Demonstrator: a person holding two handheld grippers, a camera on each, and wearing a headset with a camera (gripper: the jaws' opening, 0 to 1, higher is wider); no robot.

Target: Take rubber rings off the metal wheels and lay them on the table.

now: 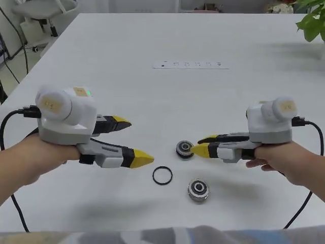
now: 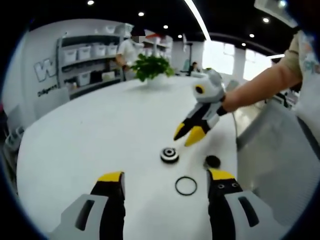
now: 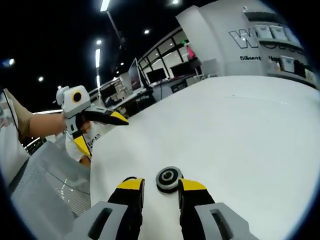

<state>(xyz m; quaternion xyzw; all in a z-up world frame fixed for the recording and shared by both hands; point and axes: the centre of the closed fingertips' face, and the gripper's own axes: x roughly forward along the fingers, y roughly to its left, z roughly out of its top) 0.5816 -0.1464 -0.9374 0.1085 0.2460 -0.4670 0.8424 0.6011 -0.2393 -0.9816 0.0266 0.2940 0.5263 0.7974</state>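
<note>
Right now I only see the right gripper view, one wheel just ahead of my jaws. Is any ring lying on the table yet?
Observer: Yes, one black rubber ring lies flat on the table, apart from your wheel.
Operator: Any other wheel?
Observer: A second wheel stands apart from that ring, on the side of the right gripper.
Operator: Is the left gripper on the ring?
Observer: No, the left gripper is open, with the ring ahead of its jaws, untouched.

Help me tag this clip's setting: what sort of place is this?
Probably an indoor lab or workshop: a big white table, shelves of storage bins along the wall, and bright ceiling lights overhead.
</note>
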